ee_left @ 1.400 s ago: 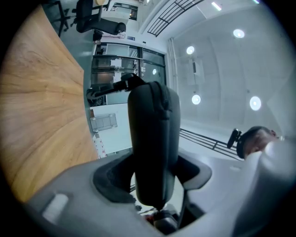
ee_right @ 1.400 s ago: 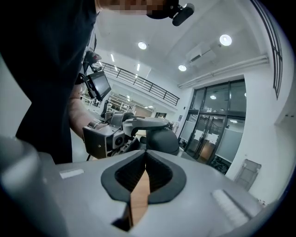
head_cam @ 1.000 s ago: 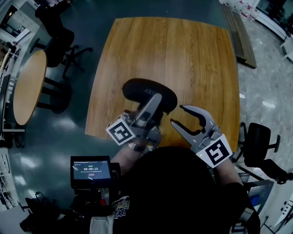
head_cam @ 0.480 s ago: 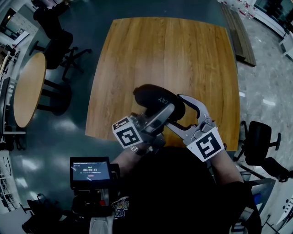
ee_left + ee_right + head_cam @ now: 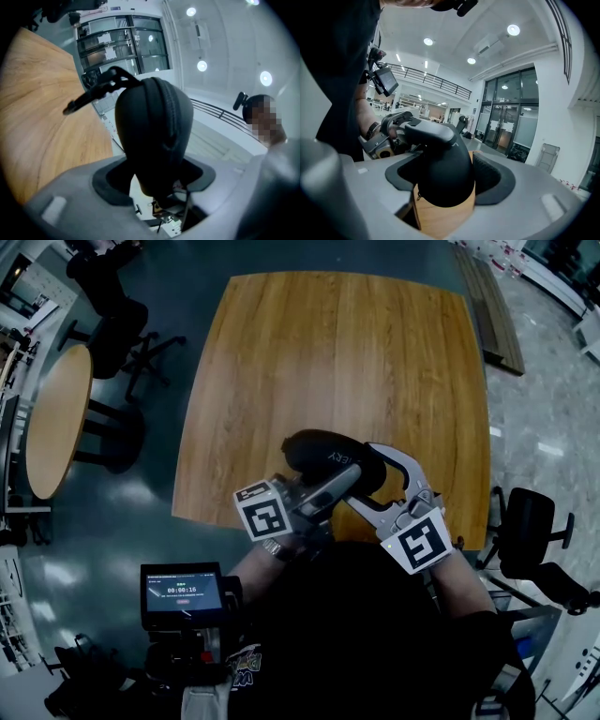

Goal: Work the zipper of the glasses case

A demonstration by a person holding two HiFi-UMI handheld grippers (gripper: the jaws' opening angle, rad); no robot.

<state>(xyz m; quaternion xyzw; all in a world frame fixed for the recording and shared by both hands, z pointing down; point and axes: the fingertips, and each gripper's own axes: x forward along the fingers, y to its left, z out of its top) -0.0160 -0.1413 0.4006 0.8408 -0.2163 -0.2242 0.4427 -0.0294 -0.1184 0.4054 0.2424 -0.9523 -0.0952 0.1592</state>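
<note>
A black oval glasses case (image 5: 323, 451) is held in the air over the near edge of the wooden table (image 5: 337, 343). My left gripper (image 5: 342, 479) is shut on its near end. In the left gripper view the case (image 5: 154, 136) stands up between the jaws of that gripper (image 5: 157, 178), and its zipper seam (image 5: 176, 117) runs over the top. My right gripper (image 5: 366, 474) reaches in from the right, open. Its jaws have just been closing a little with the case's (image 5: 440, 164) end between them. In this gripper's (image 5: 450, 176) own view a gap shows beside the right pad (image 5: 490, 178).
A round side table (image 5: 56, 418) and dark chairs stand on the floor at the left. An office chair (image 5: 530, 531) stands at the right. A small screen device (image 5: 183, 592) hangs at the person's chest. The table's far part is bare wood.
The left gripper has carried the case to the right and closer in. The right gripper has swung left, so its jaws now stand around the case's end instead of beside it.
</note>
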